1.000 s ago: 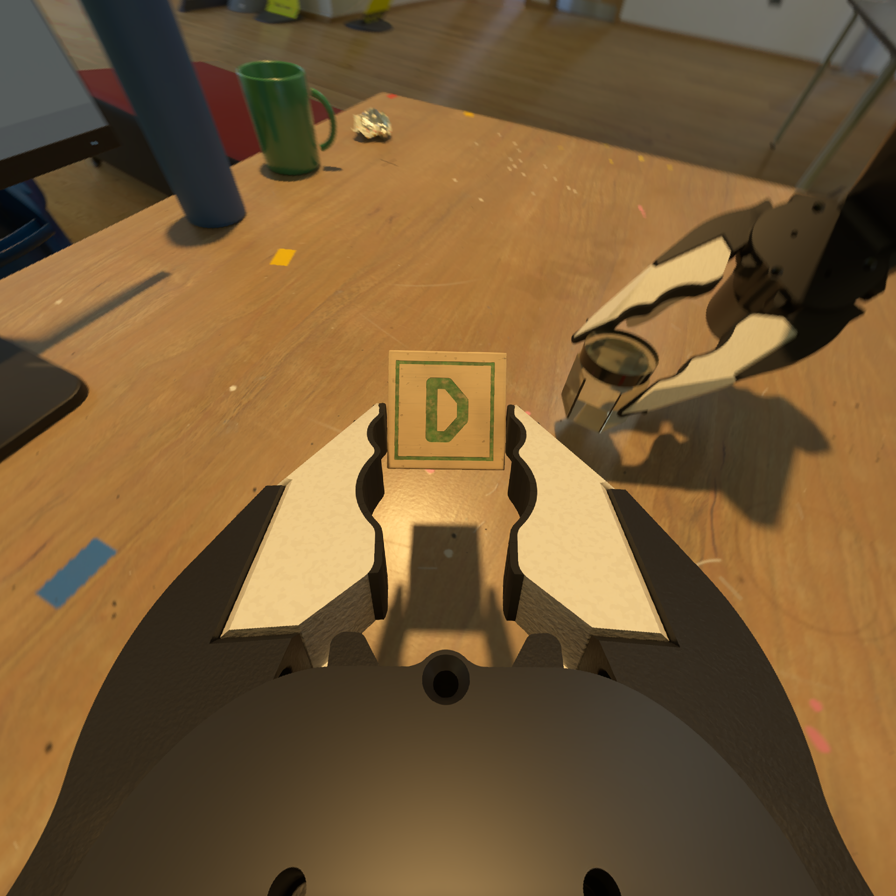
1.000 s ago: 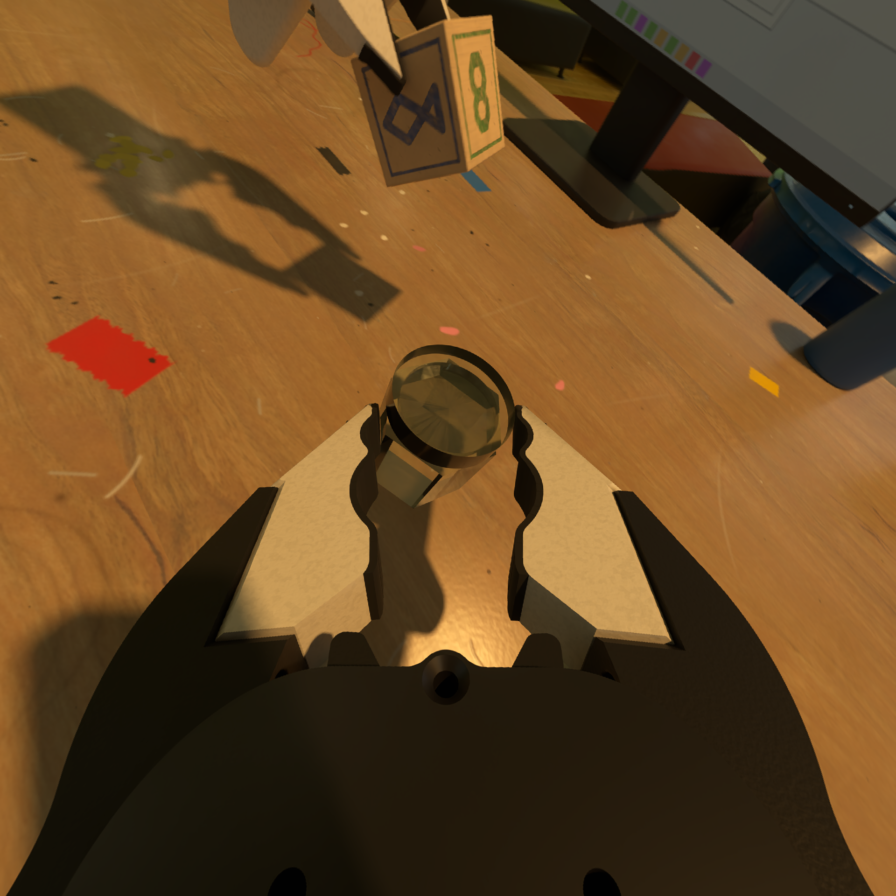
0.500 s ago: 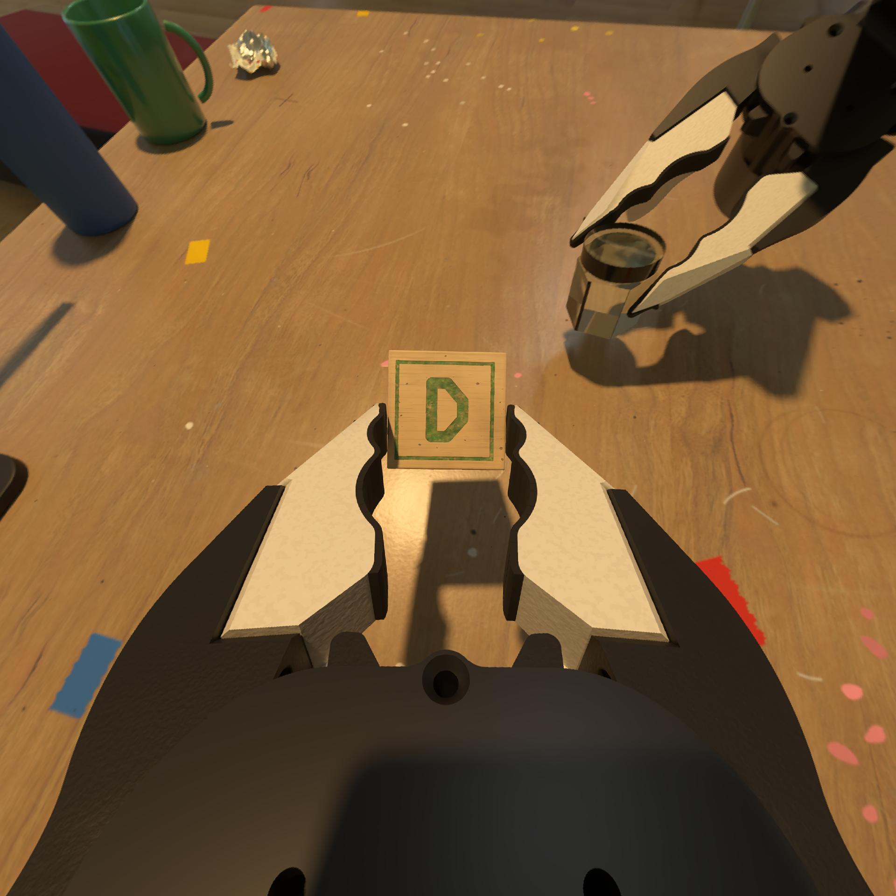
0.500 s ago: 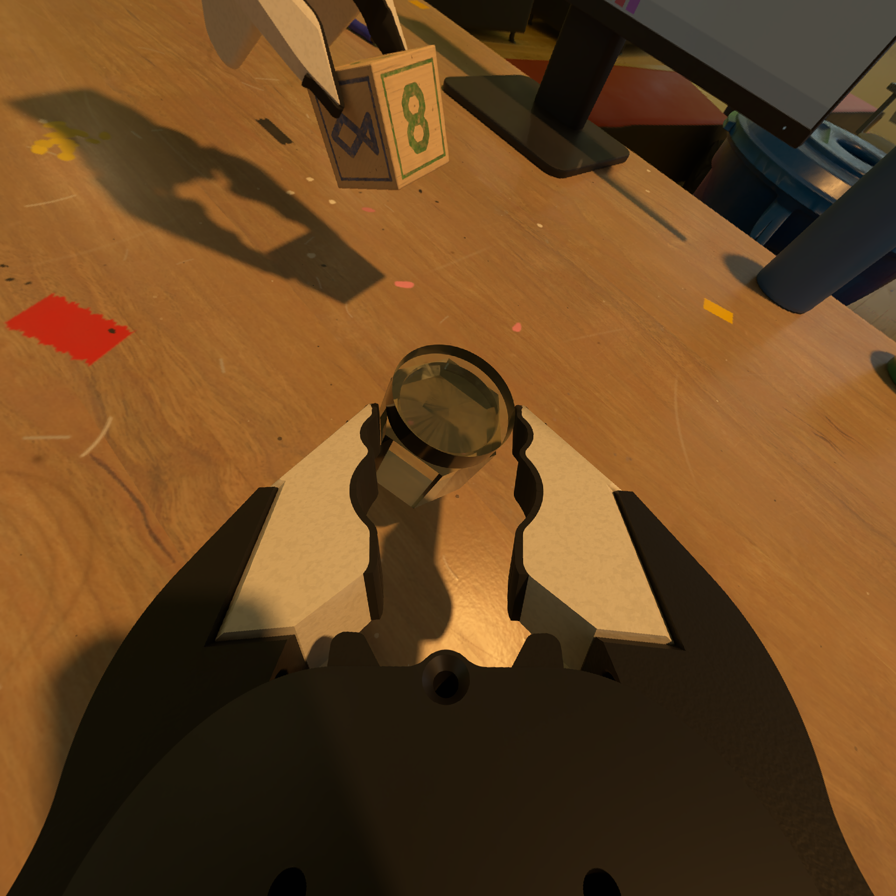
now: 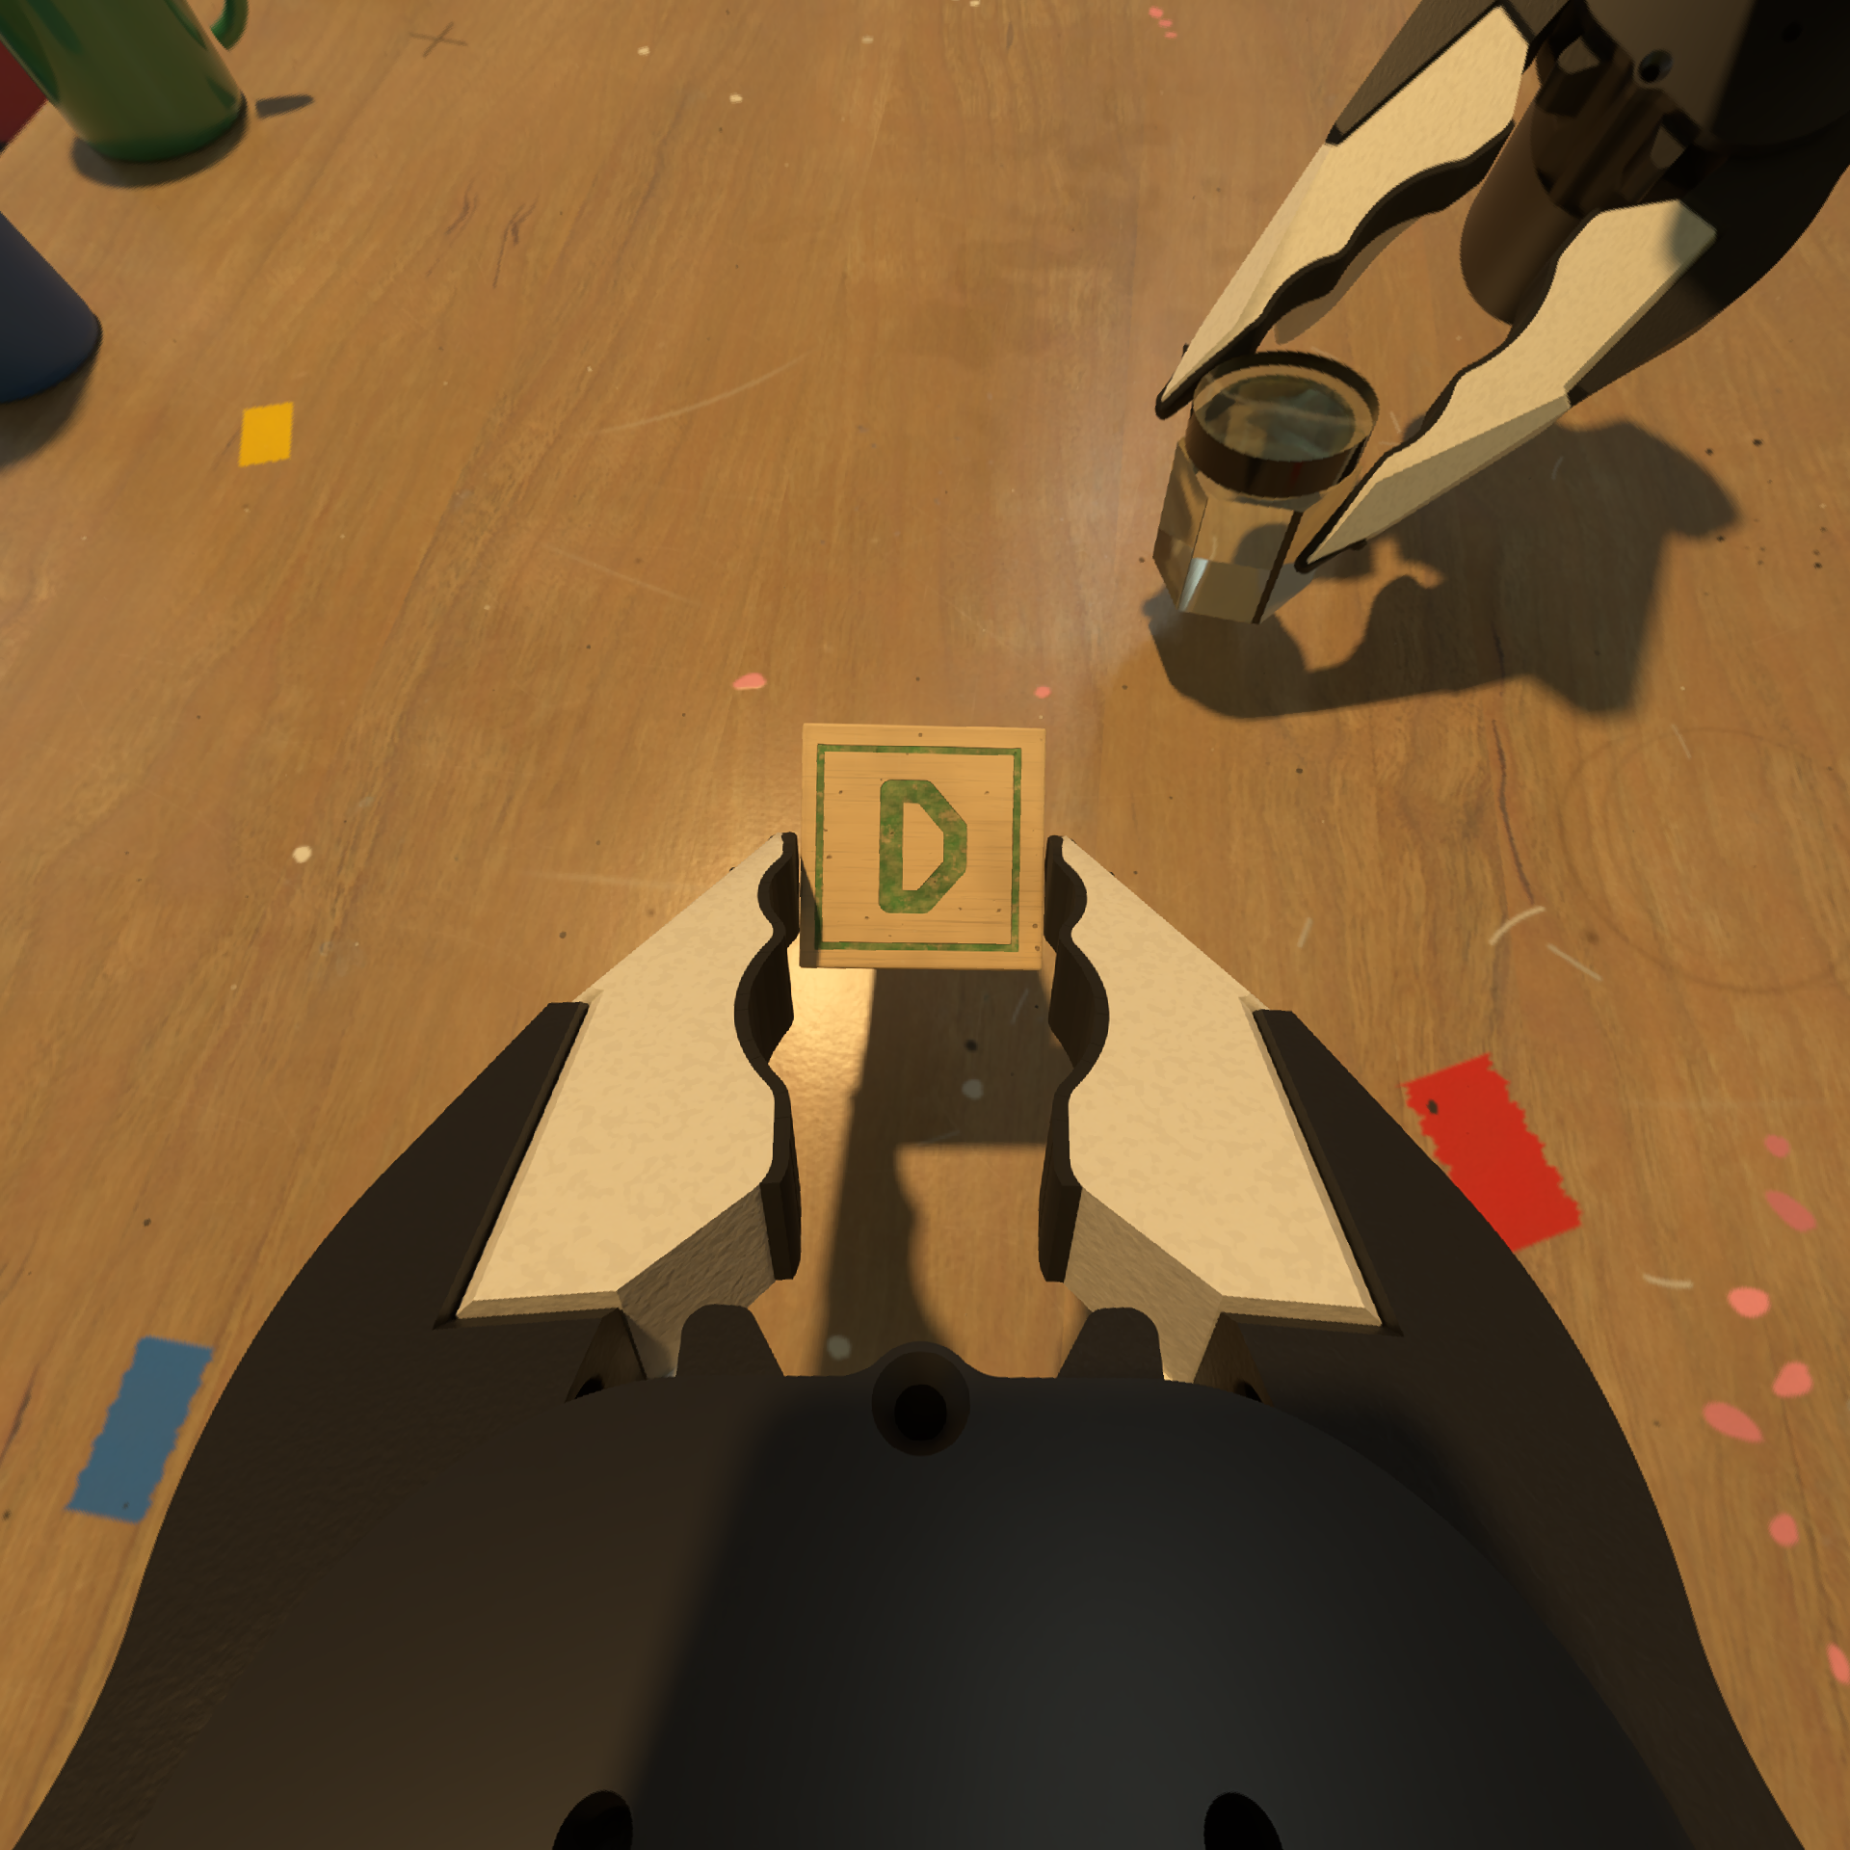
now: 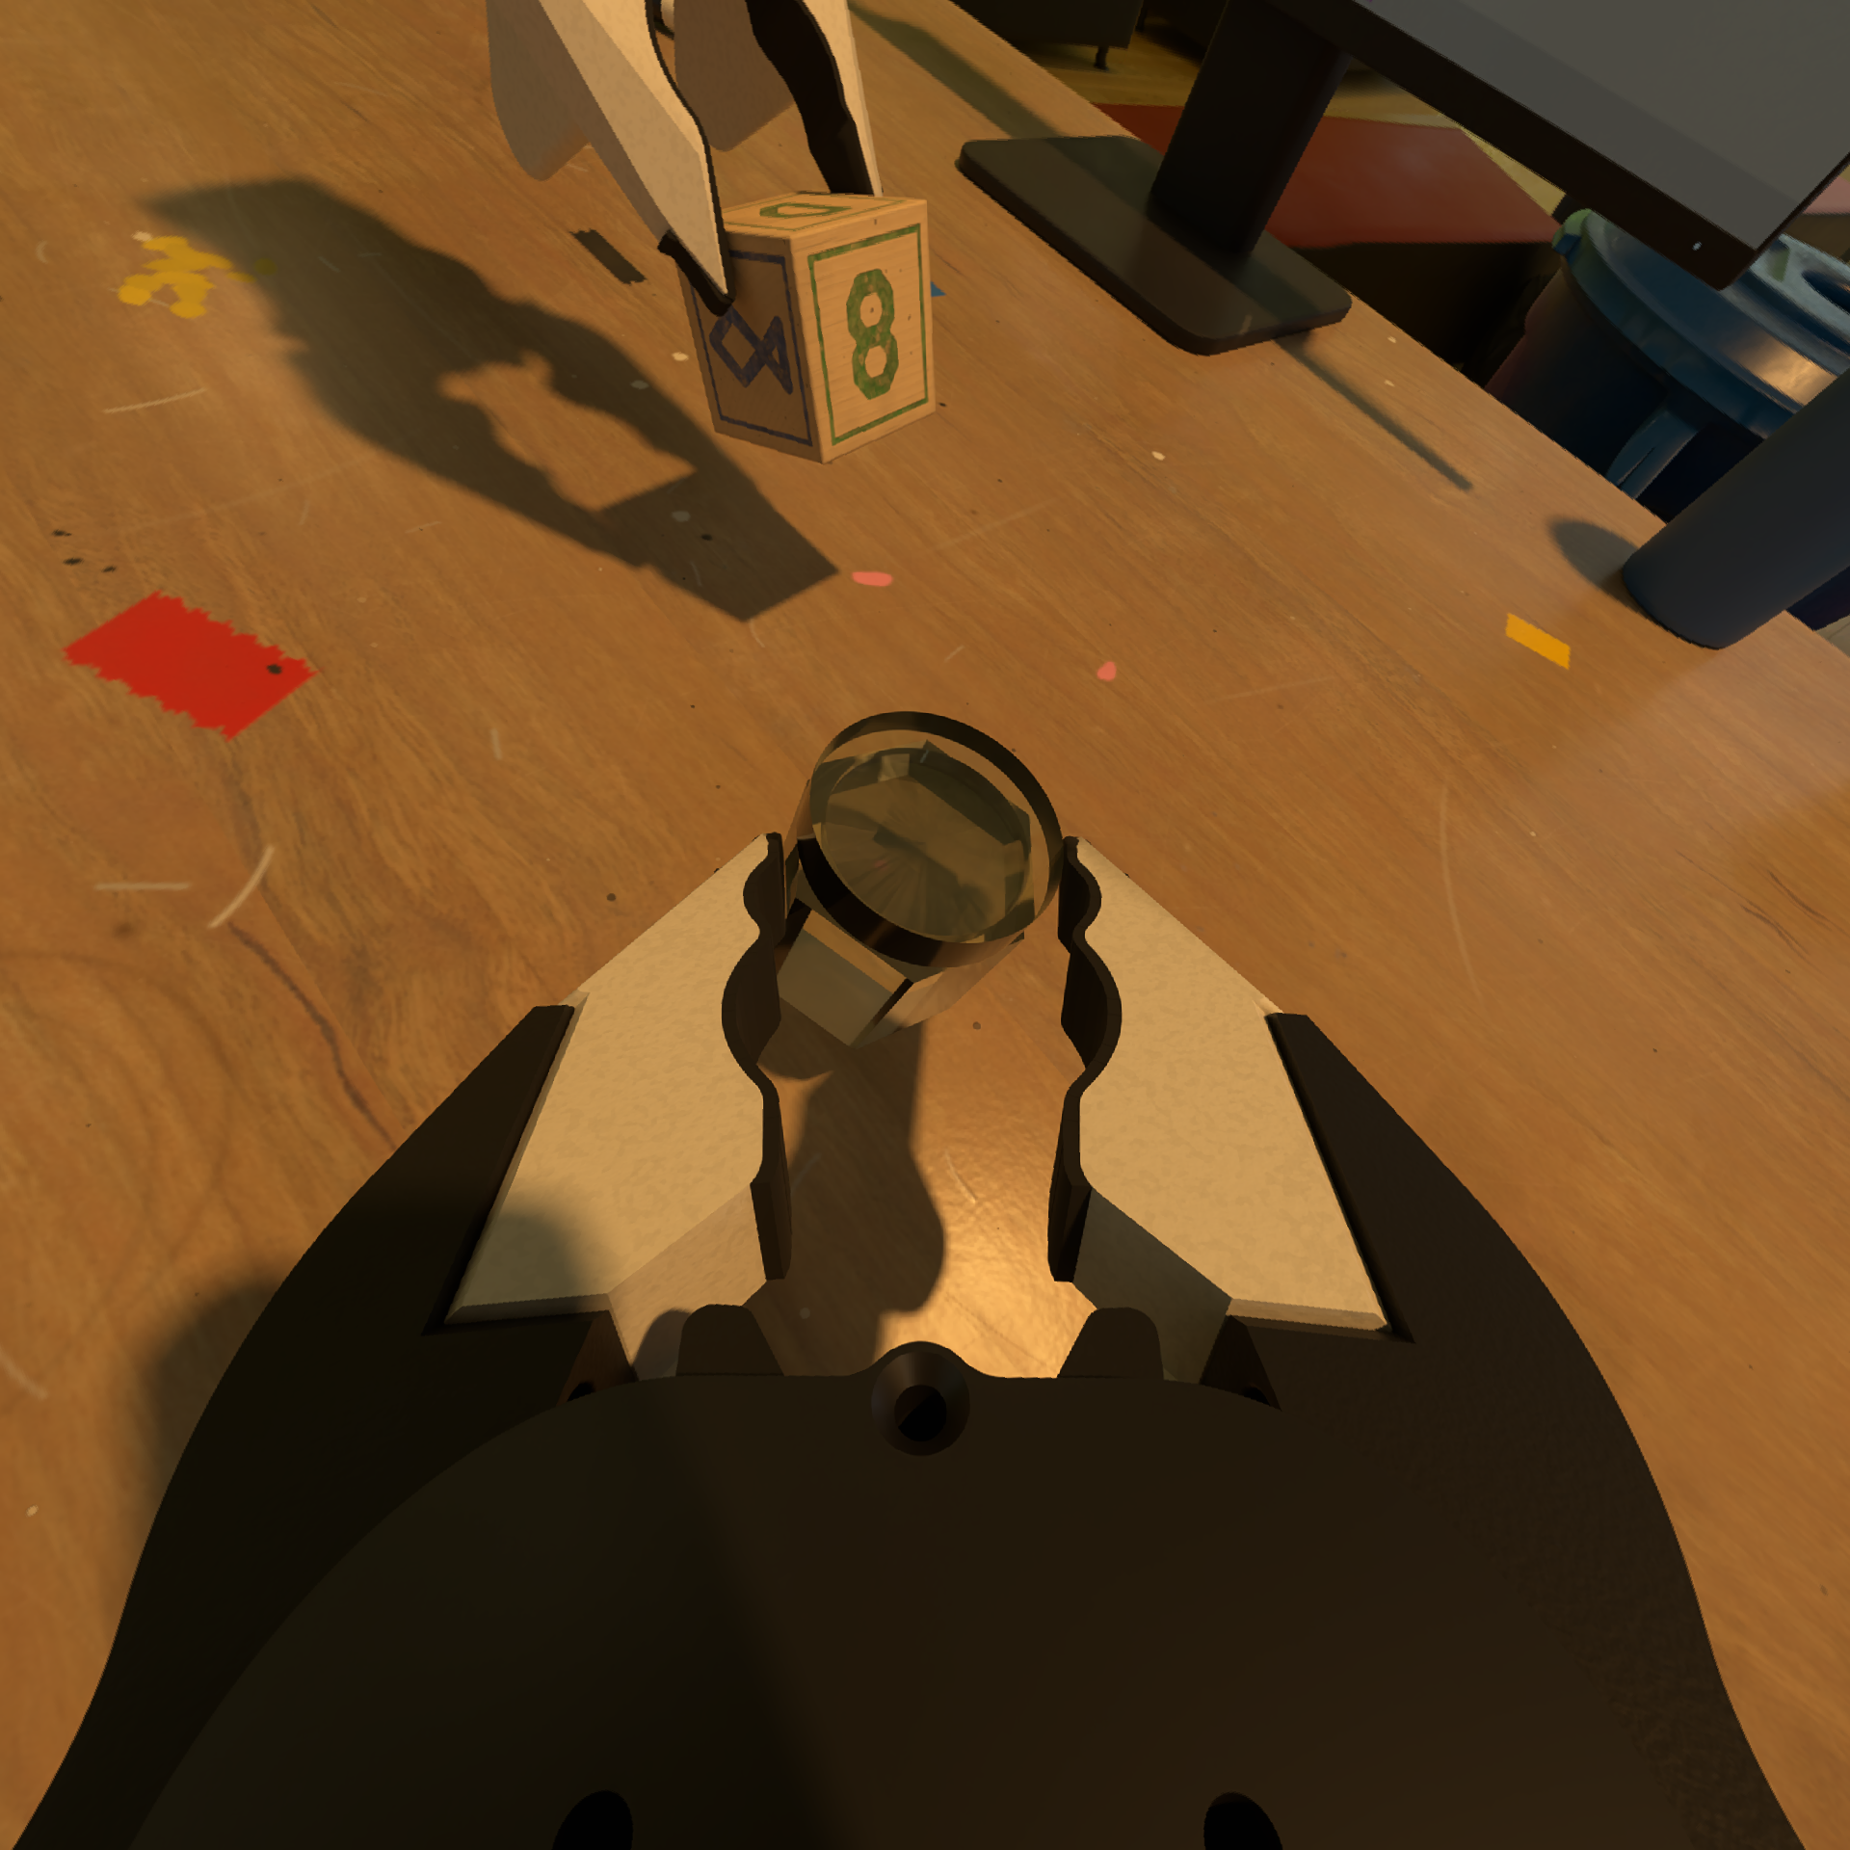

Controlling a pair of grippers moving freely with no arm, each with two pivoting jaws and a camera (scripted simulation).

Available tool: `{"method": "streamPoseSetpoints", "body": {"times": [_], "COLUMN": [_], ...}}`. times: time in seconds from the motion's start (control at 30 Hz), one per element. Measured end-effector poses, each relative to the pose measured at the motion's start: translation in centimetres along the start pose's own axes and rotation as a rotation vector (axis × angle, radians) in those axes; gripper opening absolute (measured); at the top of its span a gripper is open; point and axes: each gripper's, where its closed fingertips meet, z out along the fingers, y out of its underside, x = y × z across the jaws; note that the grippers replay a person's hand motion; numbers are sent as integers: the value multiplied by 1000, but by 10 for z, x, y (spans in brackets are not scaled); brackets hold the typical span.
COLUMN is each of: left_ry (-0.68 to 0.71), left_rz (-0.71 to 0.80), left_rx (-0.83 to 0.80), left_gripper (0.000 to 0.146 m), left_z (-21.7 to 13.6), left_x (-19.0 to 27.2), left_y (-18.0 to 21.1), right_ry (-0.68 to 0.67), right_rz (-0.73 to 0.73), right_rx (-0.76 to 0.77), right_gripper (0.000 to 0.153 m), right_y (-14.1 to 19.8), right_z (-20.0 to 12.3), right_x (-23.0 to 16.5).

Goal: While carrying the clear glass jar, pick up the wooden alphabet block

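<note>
The wooden alphabet block (image 5: 921, 801) has green print on its faces. My left gripper (image 5: 921, 861) is shut on its two sides and holds it level, close over the wooden table (image 5: 601, 501). I cannot tell if it touches the top. The block (image 6: 871, 330) also shows at the far side of the right wrist view, under the left gripper's fingers (image 6: 641, 120). My right gripper (image 6: 923, 851) is shut on the clear glass jar (image 6: 926, 841) just below its rim and holds it tilted, slightly above the table. The jar (image 5: 1266, 440) and the right gripper (image 5: 1251, 481) are at the upper right of the left wrist view.
A green mug (image 5: 130, 80) and a dark blue cylinder (image 5: 30, 320) stand at the far left. A monitor stand (image 6: 1151, 230) sits near the table edge, beyond the block. A red tape patch (image 5: 1492, 1151) and small coloured marks lie flat on the table.
The left gripper has tipped down toward the table and come lower with the block, which now hangs upright and nearer the jar. Both grips are unchanged.
</note>
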Motion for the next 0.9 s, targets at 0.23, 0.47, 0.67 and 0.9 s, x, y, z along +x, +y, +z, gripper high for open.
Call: {"method": "streamPoseSetpoints", "body": {"times": [0.23,0.47,0.67,0.9], "left_ry": [8,-1,2,1], "left_rz": [-8,1,-6,-14], "left_rx": [-14,-31,-55,-65], "left_gripper": [49,49,49,49], "left_z": [2,5,7,10], "left_x": [1,0,1,-1], "left_y": [3,3,9,13], "right_ry": [6,2,1,-2], "right_rz": [0,-3,10,5], "right_rx": [-5,-8,-2,-5], "right_gripper": [55,55,55,55], "right_y": [1,1,1,2], "right_z": [-1,0,-2,-1], "right_x": [0,-1,2,0]}}
